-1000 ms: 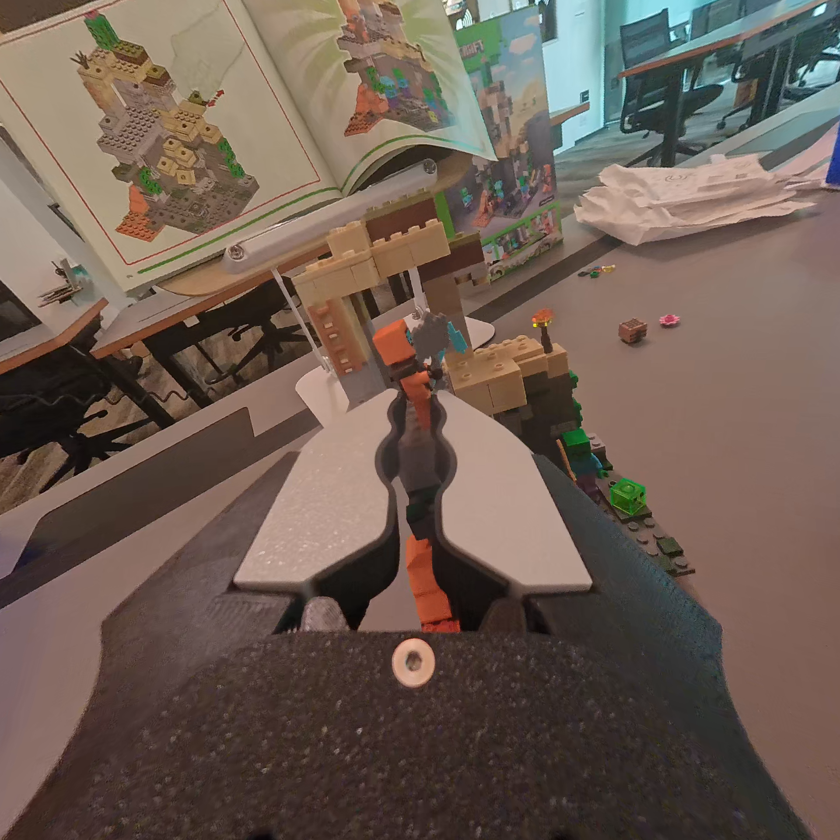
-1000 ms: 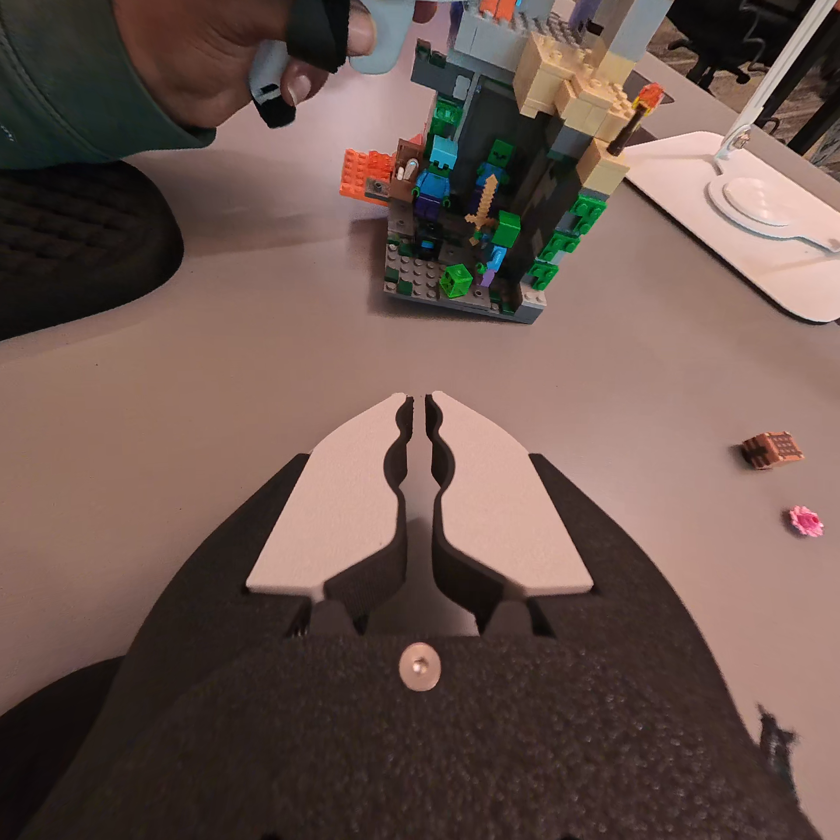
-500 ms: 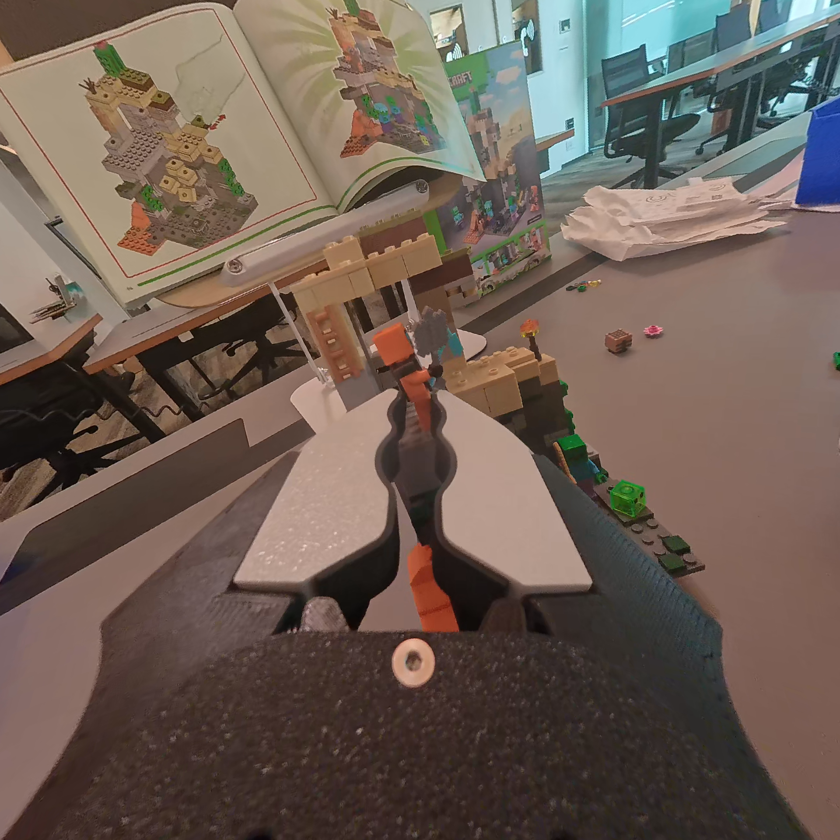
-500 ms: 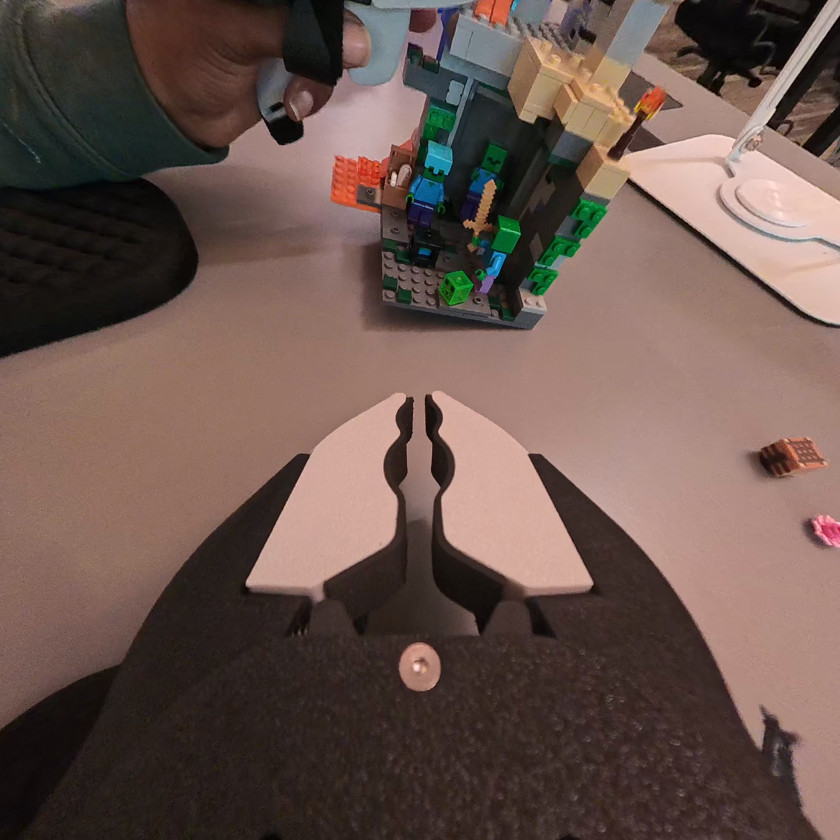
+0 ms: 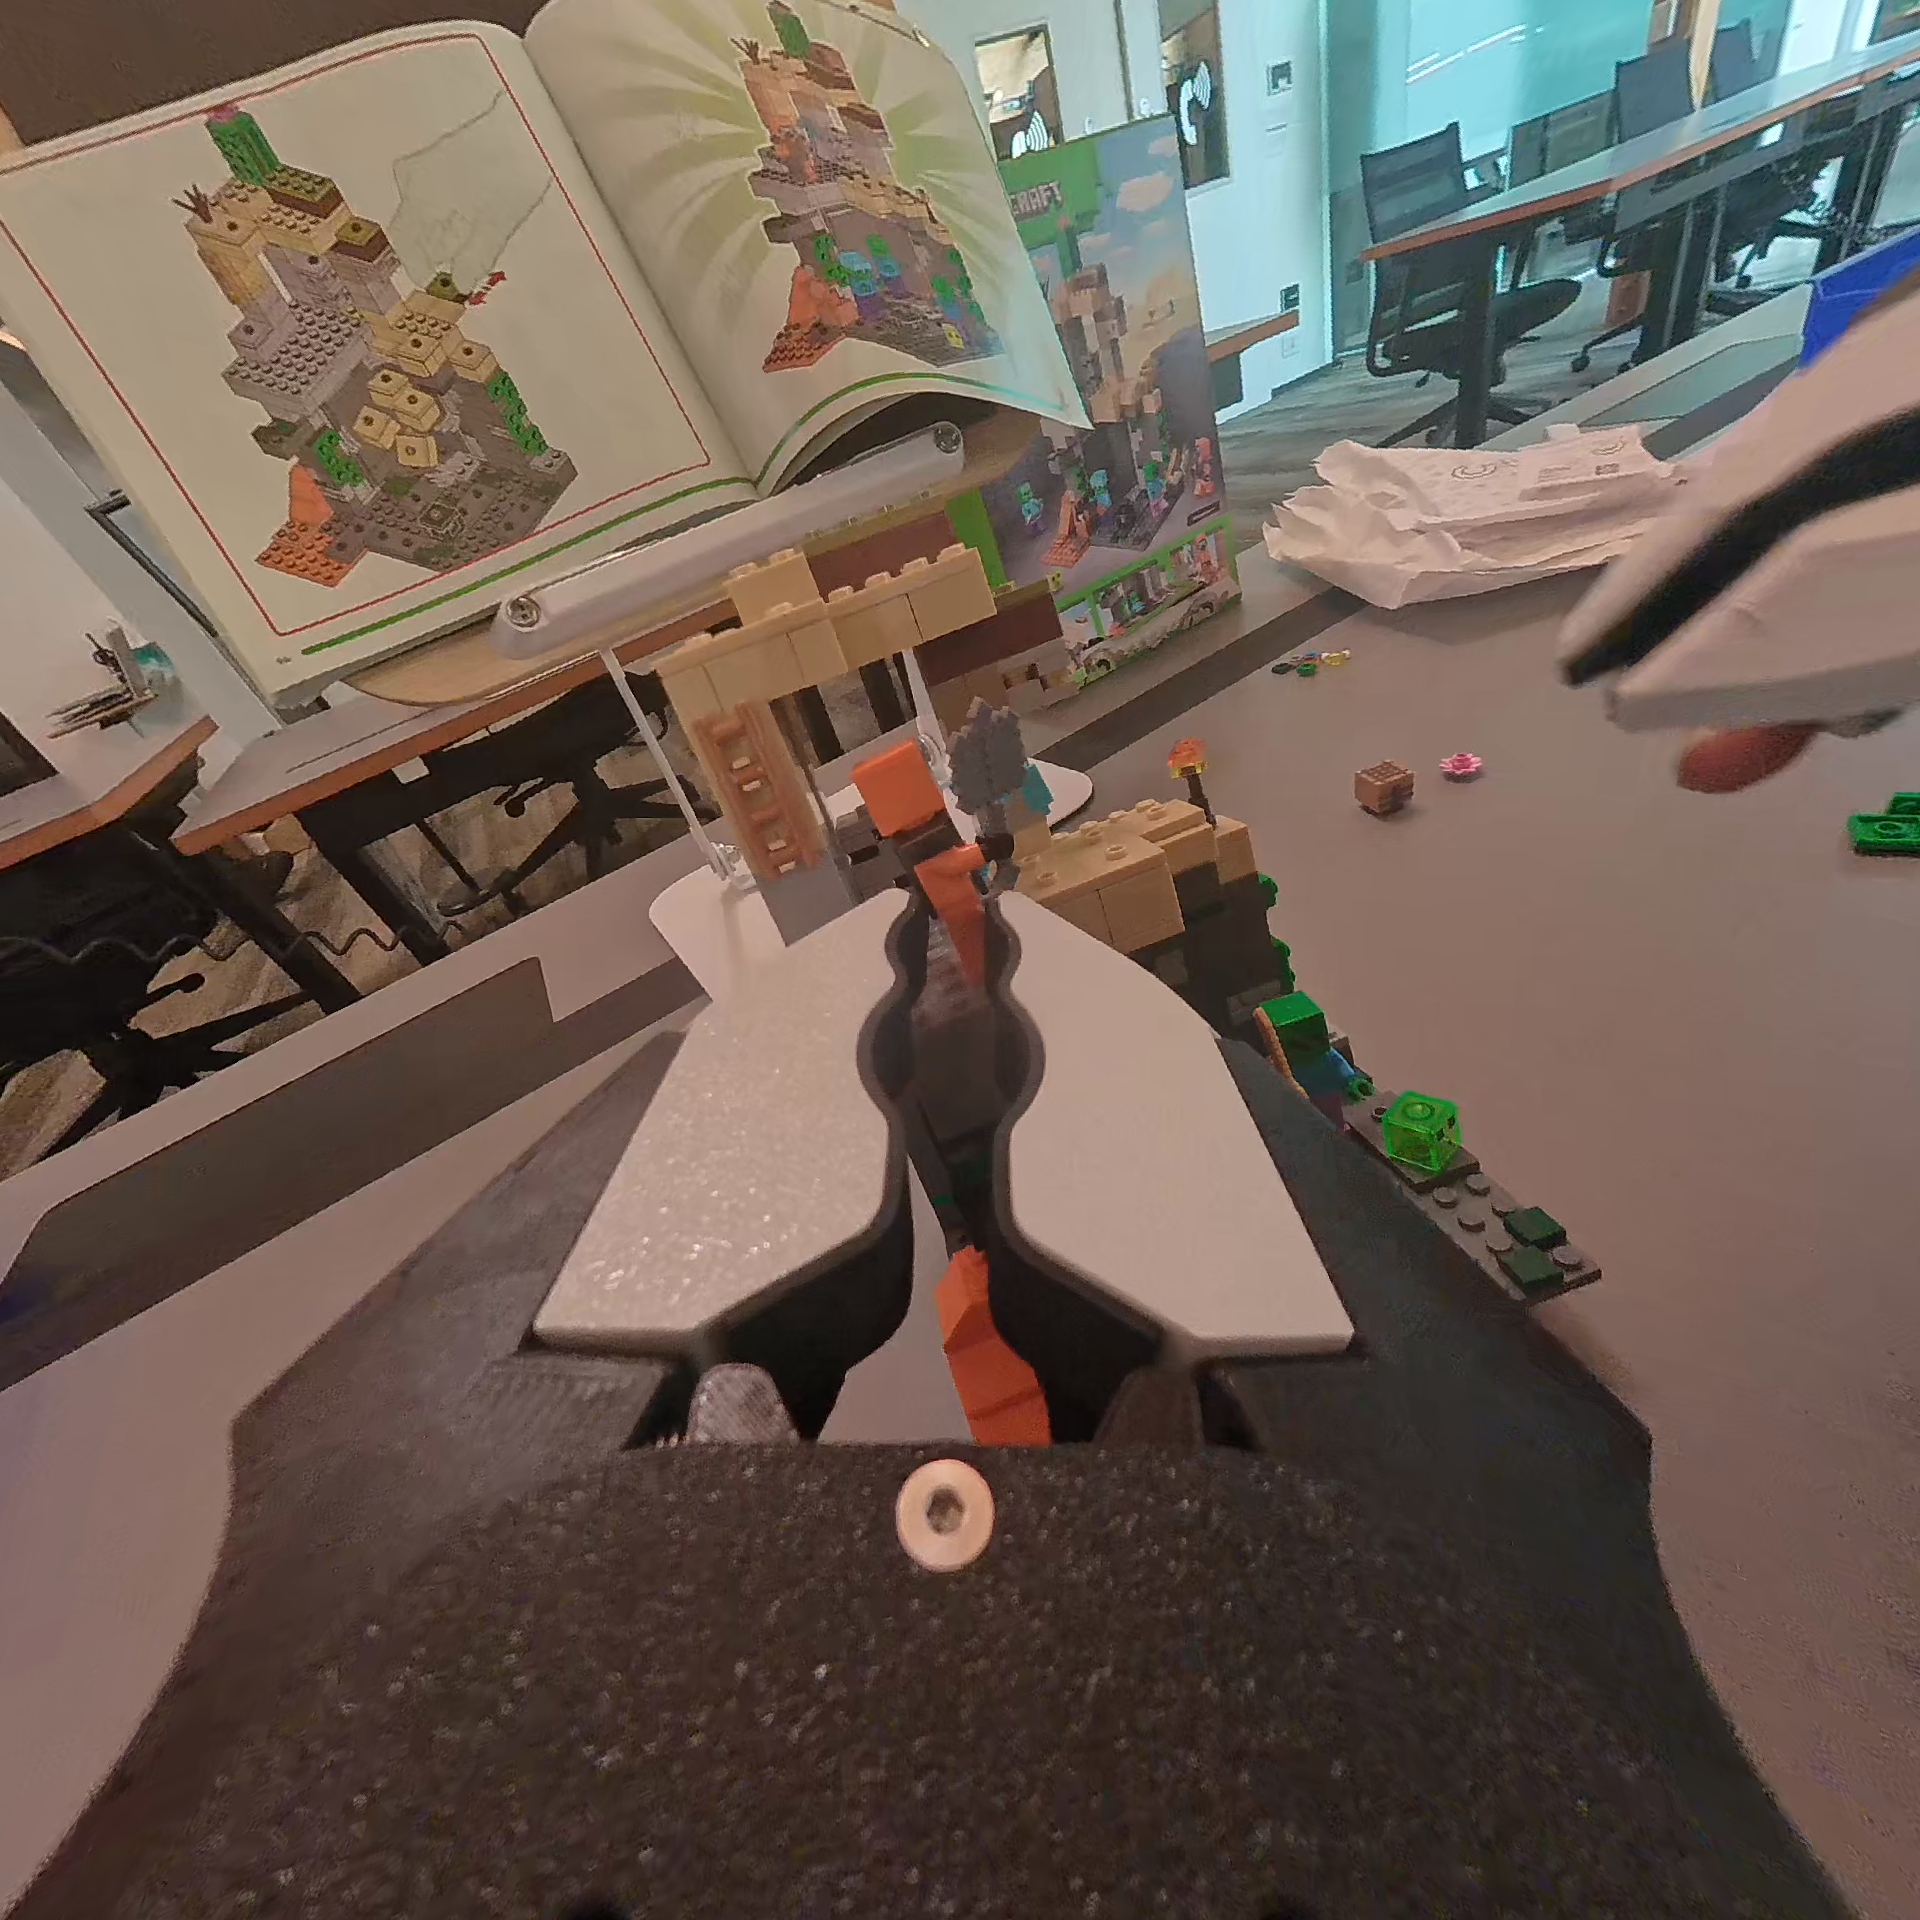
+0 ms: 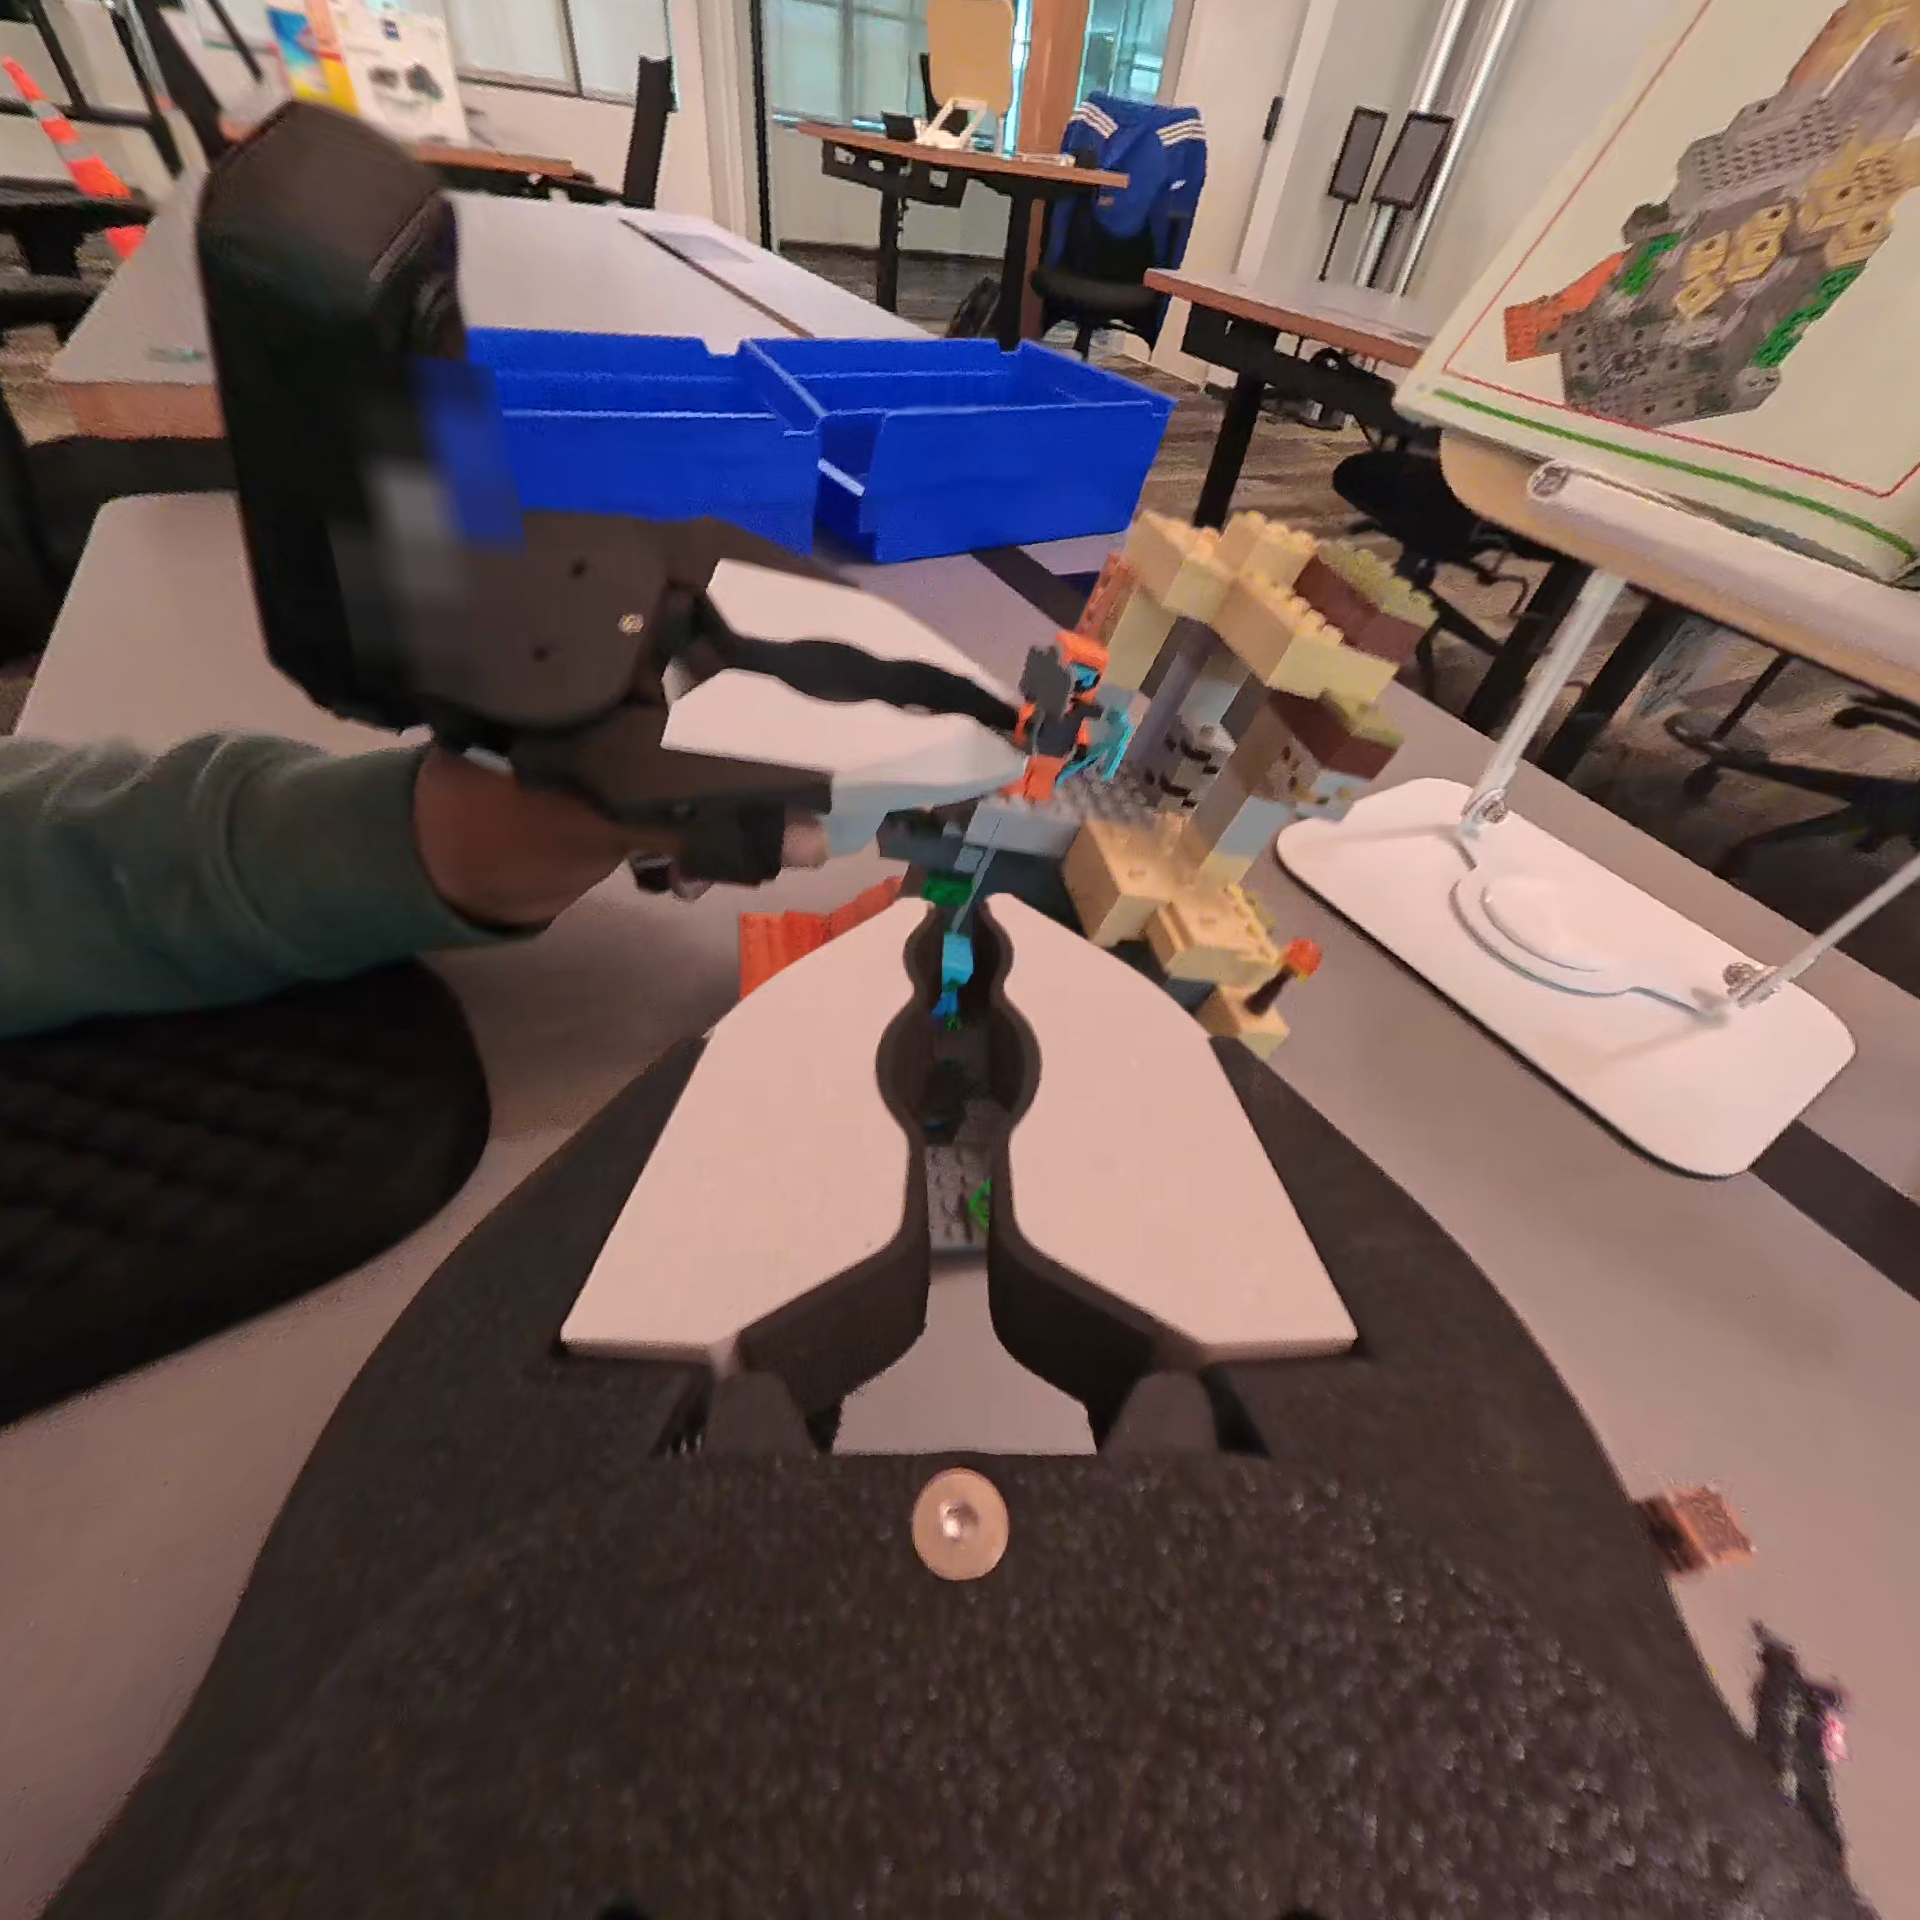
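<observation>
My left gripper (image 5: 951, 906) is shut on a small orange brick figure (image 5: 902, 795) that carries a grey and blue tool (image 5: 992, 758). It holds the figure upright over the grey upper deck of a tan, grey and green brick model (image 5: 1132, 862) on the grey table (image 5: 1558, 1039). The right wrist view shows this from the side: the left gripper (image 6: 1006, 730), the figure (image 6: 1055, 717) and the model (image 6: 1247, 644). My right gripper (image 6: 956, 906) is shut and empty, low in front of the model. It also shows at the right edge of the left wrist view (image 5: 1590, 681).
An open instruction book (image 5: 468, 332) rests on a white stand (image 6: 1558, 997) behind the model, beside the set's box (image 5: 1122, 416). Blue bins (image 6: 831, 436) stand at the back. A brown brick (image 5: 1382, 784), pink flower (image 5: 1462, 766), green plates (image 5: 1886, 831) and paper bags (image 5: 1475, 509) lie about. Left tips to right tips: about 10 cm.
My right gripper has moved forward and tilted up toward the model, and has come into the left wrist view. My left gripper holds the figure in nearly the same place.
</observation>
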The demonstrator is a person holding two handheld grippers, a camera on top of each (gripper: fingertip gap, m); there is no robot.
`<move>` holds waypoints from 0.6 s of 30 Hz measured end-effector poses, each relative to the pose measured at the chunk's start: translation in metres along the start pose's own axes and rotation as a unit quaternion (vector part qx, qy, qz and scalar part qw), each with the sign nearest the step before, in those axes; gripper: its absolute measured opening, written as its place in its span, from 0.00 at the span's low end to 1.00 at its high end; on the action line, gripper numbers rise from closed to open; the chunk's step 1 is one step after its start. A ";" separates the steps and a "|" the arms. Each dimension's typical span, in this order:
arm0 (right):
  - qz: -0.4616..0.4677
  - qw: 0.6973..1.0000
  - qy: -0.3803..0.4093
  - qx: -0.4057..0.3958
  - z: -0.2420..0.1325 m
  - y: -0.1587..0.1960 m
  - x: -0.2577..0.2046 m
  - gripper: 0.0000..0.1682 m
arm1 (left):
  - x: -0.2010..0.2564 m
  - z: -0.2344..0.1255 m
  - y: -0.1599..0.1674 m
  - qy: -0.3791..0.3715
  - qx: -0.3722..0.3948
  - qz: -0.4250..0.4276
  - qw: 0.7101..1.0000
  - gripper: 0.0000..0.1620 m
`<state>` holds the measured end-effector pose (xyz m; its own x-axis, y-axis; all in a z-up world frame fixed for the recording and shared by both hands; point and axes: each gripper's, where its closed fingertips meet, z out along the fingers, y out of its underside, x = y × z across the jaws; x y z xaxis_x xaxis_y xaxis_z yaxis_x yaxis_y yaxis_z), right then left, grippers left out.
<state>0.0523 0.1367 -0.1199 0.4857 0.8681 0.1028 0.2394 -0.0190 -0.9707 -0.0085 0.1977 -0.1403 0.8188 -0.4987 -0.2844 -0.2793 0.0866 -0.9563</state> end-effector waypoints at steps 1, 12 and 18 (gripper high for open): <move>0.005 1.000 0.006 0.000 0.004 -0.003 0.003 0.03 | 0.000 0.000 0.000 0.001 0.001 0.000 1.000 0.06; -0.004 0.998 0.048 -0.031 0.052 -0.005 0.022 0.03 | 0.000 -0.002 0.000 0.005 0.007 -0.009 1.000 0.06; -0.027 0.996 0.045 -0.067 0.078 0.011 0.019 0.03 | 0.000 -0.003 0.000 0.016 0.013 -0.030 0.999 0.06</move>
<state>-0.0010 0.1915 -0.1455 0.5403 0.8223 0.1786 0.3745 -0.0448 -0.9262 -0.0095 0.1954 -0.1407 0.8171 -0.5310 -0.2246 -0.2171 0.0774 -0.9731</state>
